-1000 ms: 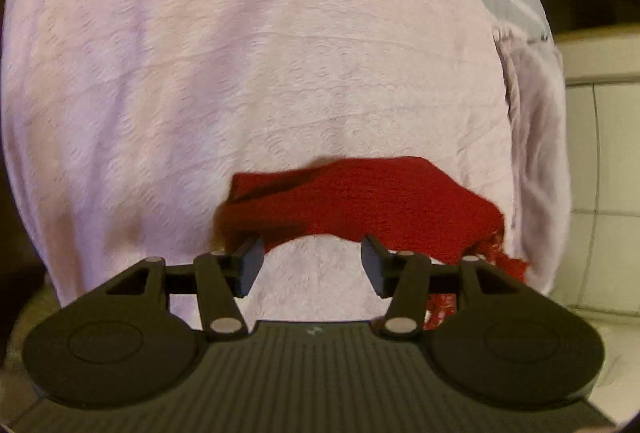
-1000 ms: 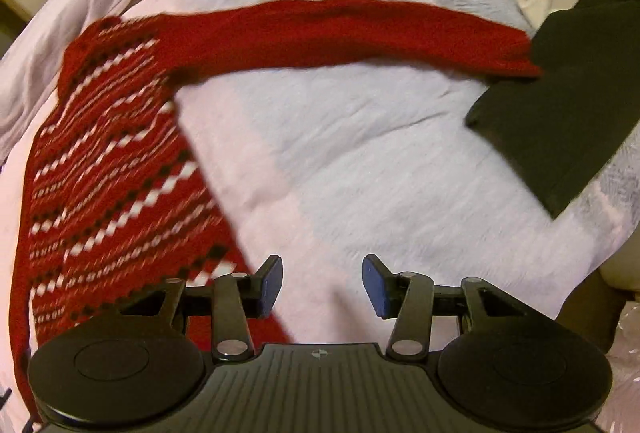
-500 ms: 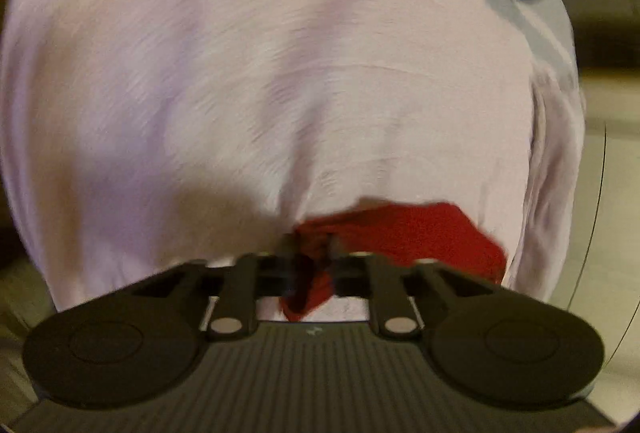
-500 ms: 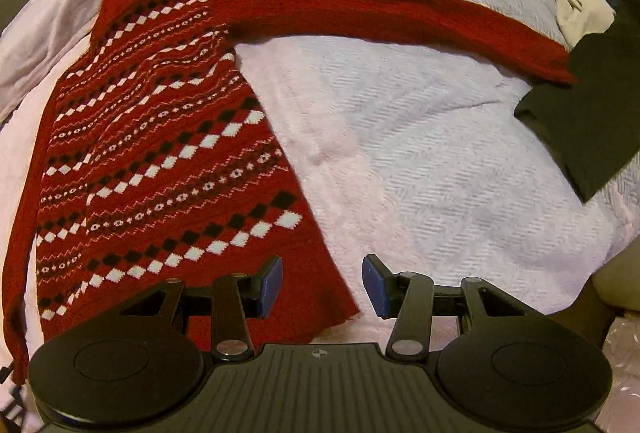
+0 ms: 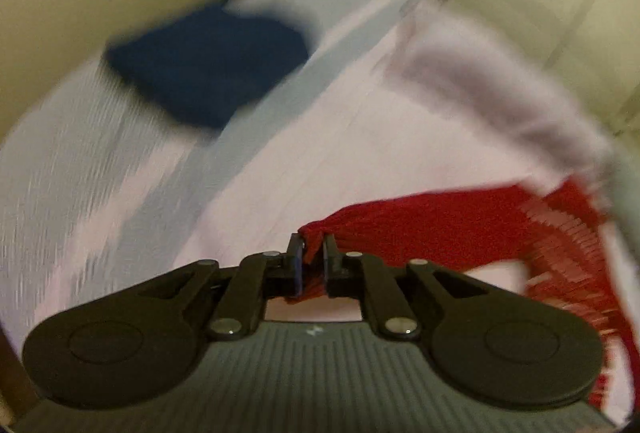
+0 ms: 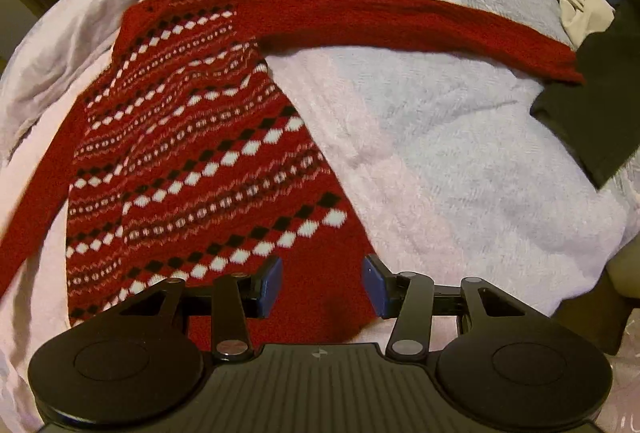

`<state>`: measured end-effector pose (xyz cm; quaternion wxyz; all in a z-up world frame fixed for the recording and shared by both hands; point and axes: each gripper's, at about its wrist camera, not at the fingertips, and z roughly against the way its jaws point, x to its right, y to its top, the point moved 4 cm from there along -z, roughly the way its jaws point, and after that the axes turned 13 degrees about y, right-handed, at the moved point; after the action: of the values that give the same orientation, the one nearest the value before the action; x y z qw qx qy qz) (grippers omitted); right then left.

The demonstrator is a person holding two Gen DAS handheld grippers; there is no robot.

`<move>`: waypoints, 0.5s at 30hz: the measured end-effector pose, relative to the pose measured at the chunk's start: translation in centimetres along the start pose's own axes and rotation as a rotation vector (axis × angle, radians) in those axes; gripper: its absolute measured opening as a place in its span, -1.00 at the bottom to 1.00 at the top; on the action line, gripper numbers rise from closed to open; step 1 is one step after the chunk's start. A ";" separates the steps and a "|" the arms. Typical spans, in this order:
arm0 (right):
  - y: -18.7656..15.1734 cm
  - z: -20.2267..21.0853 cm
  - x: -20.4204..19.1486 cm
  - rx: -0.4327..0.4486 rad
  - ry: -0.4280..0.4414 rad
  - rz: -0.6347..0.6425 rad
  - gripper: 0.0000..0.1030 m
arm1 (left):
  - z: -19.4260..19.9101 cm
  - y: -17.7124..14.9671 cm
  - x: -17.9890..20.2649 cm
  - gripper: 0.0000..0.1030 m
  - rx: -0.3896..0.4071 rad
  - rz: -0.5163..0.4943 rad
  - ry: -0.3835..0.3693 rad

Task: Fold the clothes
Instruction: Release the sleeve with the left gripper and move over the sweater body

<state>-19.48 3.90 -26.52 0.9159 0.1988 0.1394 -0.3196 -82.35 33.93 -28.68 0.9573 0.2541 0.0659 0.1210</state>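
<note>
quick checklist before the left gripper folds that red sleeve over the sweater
1. Left hand-held gripper clamped on the sleeve: ok, red knit sits between the closed jaws.
2. Right hand-held gripper free: ok, open over the sweater hem, holding nothing.
3. Sweater body flat on the bed: ok.
4. Other sleeve laid out: not ok, its cuff meets the dark garment.
5. How much sleeve is gripped: cannot tell, left view is blurred.

Left view motion-blurred; red sweater (image 6: pixel 192 161) cuff under dark garment (image 6: pixel 592 105).
</note>
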 end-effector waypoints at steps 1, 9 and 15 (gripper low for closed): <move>-0.4 0.0 0.1 -0.005 -0.008 -0.001 -0.07 | -2.5 -1.0 -0.3 -0.87 -0.055 -0.014 0.057; -4.2 2.3 3.3 0.015 -0.044 -0.080 -0.07 | 0.4 -3.5 -2.4 -0.81 -0.085 0.002 0.033; -5.5 2.7 5.1 0.058 0.019 -0.072 -0.07 | 5.5 -8.8 6.6 -0.61 -0.165 -0.210 -0.215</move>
<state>-18.82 -3.96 -27.57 0.8963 0.2233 0.1459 -0.3543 -73.26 25.68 -28.84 0.9838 0.1780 -0.0208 -0.0025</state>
